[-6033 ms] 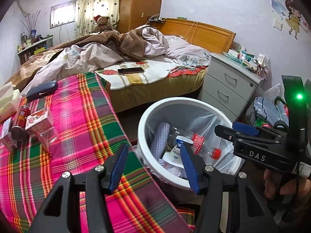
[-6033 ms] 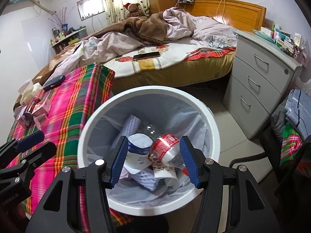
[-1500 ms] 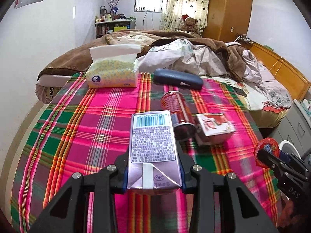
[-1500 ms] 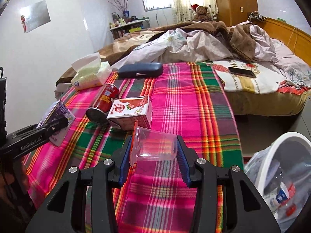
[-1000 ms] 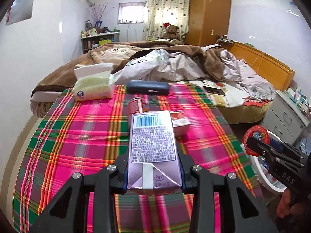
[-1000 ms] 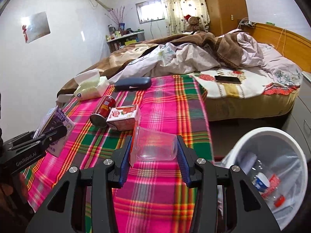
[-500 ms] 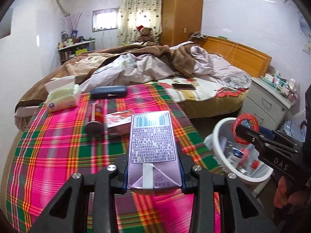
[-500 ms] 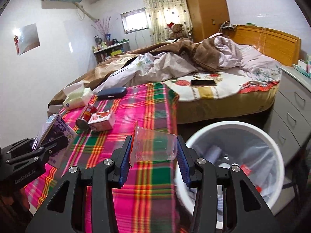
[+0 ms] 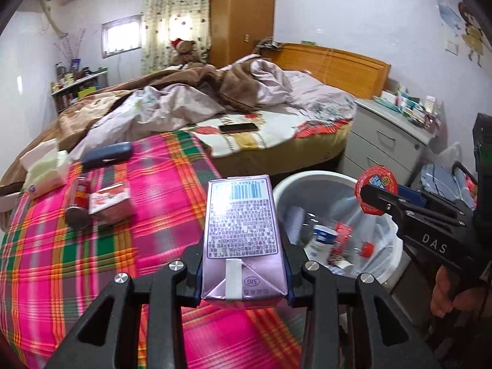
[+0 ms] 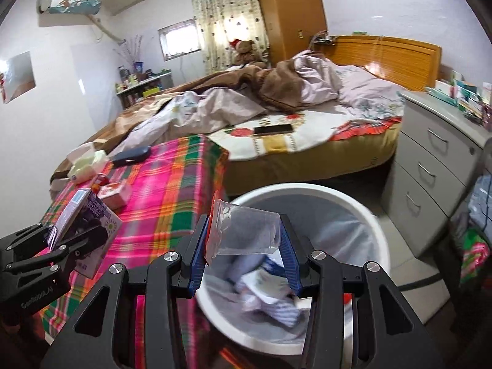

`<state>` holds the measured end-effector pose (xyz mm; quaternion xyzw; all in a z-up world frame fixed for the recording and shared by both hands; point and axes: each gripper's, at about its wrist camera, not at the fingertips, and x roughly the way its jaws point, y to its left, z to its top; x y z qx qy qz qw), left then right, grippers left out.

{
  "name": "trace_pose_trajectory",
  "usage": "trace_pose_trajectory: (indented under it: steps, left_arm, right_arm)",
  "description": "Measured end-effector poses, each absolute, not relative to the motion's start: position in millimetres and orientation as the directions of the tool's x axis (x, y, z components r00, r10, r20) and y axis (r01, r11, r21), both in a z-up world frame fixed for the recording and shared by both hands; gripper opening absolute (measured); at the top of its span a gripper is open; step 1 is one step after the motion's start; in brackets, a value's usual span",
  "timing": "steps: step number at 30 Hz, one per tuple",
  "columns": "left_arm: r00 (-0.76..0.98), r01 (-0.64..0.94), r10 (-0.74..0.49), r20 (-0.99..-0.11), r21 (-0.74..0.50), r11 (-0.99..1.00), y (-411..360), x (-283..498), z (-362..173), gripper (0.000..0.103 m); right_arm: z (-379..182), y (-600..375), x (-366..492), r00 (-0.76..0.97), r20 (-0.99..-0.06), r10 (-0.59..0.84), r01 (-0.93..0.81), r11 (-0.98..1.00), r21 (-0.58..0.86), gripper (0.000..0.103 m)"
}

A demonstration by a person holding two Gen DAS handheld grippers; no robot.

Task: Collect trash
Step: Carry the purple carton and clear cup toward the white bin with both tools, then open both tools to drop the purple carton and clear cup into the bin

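My left gripper point(image 9: 243, 279) is shut on a purple drink carton point(image 9: 241, 233), held upright over the plaid cloth's right edge, beside the white trash bin point(image 9: 310, 176). From the right wrist, the same carton point(image 10: 89, 218) shows at the left. My right gripper point(image 10: 244, 258) is shut on a clear plastic cup point(image 10: 246, 230) lying sideways, over the near left rim of the bin point(image 10: 363, 215). From the left wrist, the cup's red lid point(image 9: 376, 187) hangs above the bin. Bottles and wrappers lie inside the bin.
On the pink and green plaid cloth point(image 9: 61, 246) lie a red can point(image 9: 77, 203), a small red and white box point(image 9: 112, 203), a tissue pack point(image 9: 46, 172) and a dark blue case point(image 9: 107, 155). A bed with a phone point(image 9: 238, 127) lies behind; a grey drawer unit point(image 9: 390, 138) stands right.
Both grippers have swung right from over the plaid cloth to the bin, still holding the carton and the cup. The bin now fills the lower right of both views.
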<state>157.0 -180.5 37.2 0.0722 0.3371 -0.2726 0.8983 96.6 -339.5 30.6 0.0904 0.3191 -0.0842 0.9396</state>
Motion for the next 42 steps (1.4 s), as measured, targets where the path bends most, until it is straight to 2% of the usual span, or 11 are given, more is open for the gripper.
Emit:
trace_pose_trajectory:
  steps: [10, 22, 24, 26, 27, 29, 30, 42]
  left_arm:
    - [0.545, 0.622, -0.495, -0.676, -0.069, 0.78, -238, 151, 20, 0.039]
    - [0.499, 0.645, -0.486, -0.718, -0.067, 0.762, -270, 151, -4, 0.039]
    - [0.488, 0.649, -0.498, -0.717, -0.083, 0.756, -271, 150, -5, 0.042]
    - [0.471, 0.649, -0.511, -0.719, -0.11, 0.753, -270, 153, -6, 0.052]
    - [0.47, 0.65, -0.511, -0.72, -0.11, 0.752, -271, 153, -6, 0.053]
    - [0.48, 0.647, -0.502, -0.719, -0.097, 0.757, -272, 152, -6, 0.054]
    - [0.48, 0.646, -0.504, -0.718, -0.099, 0.757, -271, 152, -6, 0.054]
    - [0.509, 0.616, -0.498, -0.702, -0.107, 0.78, -255, 152, 2, 0.058]
  right_arm:
    - [14, -382, 86, 0.736, -0.658, -0.16, 0.305, 0.946, 0.111, 0.044]
    - [-11, -409, 90, 0.663, -0.727, -0.181, 0.348, 0.934, 0.084, 0.044]
    - [-13, -411, 90, 0.666, -0.728, -0.163, 0.333, 0.938, 0.096, 0.045]
    - [-14, -412, 91, 0.659, -0.733, -0.169, 0.335, 0.938, 0.085, 0.046]
    - [-15, -413, 91, 0.657, -0.733, -0.177, 0.341, 0.937, 0.08, 0.047]
    - [-14, -414, 90, 0.66, -0.73, -0.178, 0.344, 0.935, 0.083, 0.059]
    - [-14, -414, 89, 0.663, -0.729, -0.172, 0.341, 0.936, 0.089, 0.06]
    - [-7, -409, 87, 0.681, -0.713, -0.168, 0.335, 0.937, 0.1, 0.06]
